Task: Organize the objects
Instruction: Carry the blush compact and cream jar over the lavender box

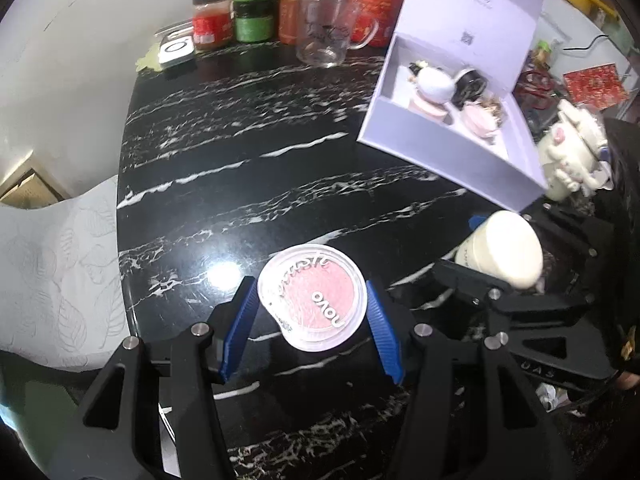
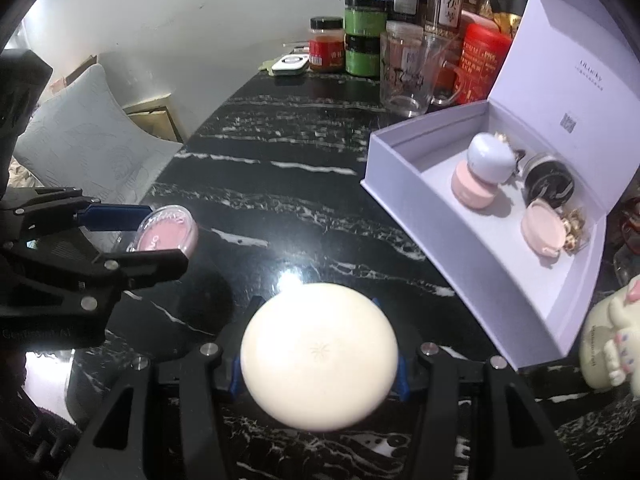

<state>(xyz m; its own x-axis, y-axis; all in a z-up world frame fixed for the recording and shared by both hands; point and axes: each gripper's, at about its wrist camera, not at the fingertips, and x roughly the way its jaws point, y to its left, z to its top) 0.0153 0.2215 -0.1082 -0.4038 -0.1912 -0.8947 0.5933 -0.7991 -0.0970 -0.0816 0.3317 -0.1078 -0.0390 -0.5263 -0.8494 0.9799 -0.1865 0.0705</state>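
You are holding the pink blush compact [image 1: 312,297] in your left gripper [image 1: 311,312], the blue pads clamped on its clear rim from both sides, lid facing up. It is hanging clear of the black marble table [image 1: 240,200], over the part nearest you. Beside it, you are carrying the cream jar [image 2: 319,356] in your right gripper [image 2: 320,364], the tongs closed tight on its round body, so that only slivers of blue pad are showing at either side. It too is looking lifted off the tabletop, though its underside is hidden.

Further out, toward the right edge of the table, the white gift box [image 2: 404,200] is sitting with its lid standing open. Several small cosmetics are already lying in its far half, while the near half of its floor is bare. A cream figurine [image 2: 612,344] is standing just beside the box's near corner. Jars [image 1: 254,0] and a glass mug [image 1: 326,28] are lining the table's far edge.

You are in the carrying step, judging by both pieces being gripped and raised. The next move is calling for you to swing each hand over the near wall of the box, lower onto the bare floor, and release without knocking the items already inside or the figurine.
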